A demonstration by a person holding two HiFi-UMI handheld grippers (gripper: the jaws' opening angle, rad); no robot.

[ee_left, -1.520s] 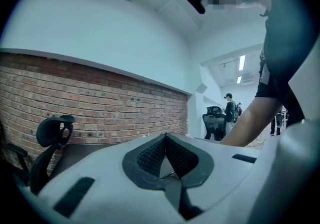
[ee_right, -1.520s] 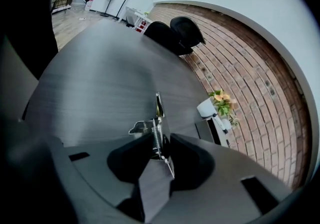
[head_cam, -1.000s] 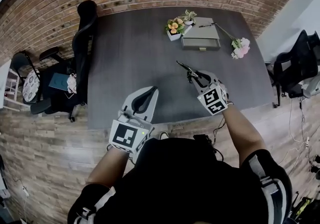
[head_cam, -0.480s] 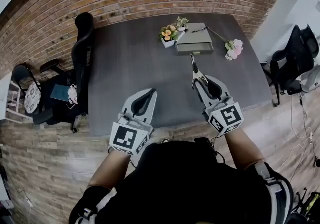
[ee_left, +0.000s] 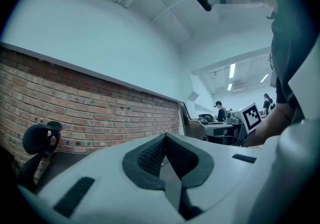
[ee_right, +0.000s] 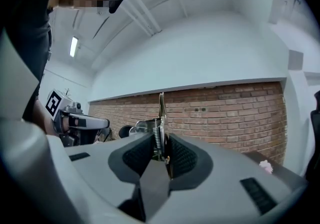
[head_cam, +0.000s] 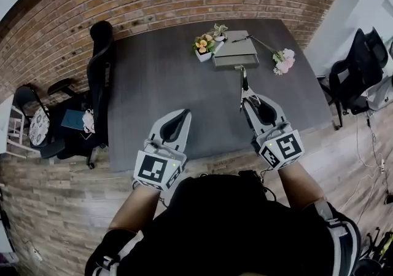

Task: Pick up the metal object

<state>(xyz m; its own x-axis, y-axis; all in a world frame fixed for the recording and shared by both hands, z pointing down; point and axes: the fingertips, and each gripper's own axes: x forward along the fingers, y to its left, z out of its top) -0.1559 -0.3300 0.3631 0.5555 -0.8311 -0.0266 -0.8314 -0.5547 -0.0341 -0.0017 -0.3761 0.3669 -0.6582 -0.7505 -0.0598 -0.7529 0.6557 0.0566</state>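
The metal object [head_cam: 242, 82], a thin spring-loaded clip, sticks out of my right gripper [head_cam: 247, 100] and points away from me toward the grey box, held above the dark table [head_cam: 153, 78]. In the right gripper view the metal object [ee_right: 160, 118] stands upright between the black pads [ee_right: 137, 154], which press on it as the jaws close tighter; the right gripper [ee_right: 161, 154] is tilted up toward the brick wall. My left gripper [head_cam: 183, 114] hovers over the table's near edge, shut with nothing in it. The left gripper [ee_left: 165, 140] also faces the wall.
At the table's far side stand a grey drawer box [head_cam: 235, 53] with a pen [head_cam: 241, 38] on top, a small flower pot [head_cam: 204, 44] and a pink flower [head_cam: 281, 59]. Black office chairs stand at the left [head_cam: 98, 66] and the right [head_cam: 356, 72].
My right gripper has drawn back toward me and turned, so the metal object now points straight away instead of to the upper left. The left gripper has hardly moved.
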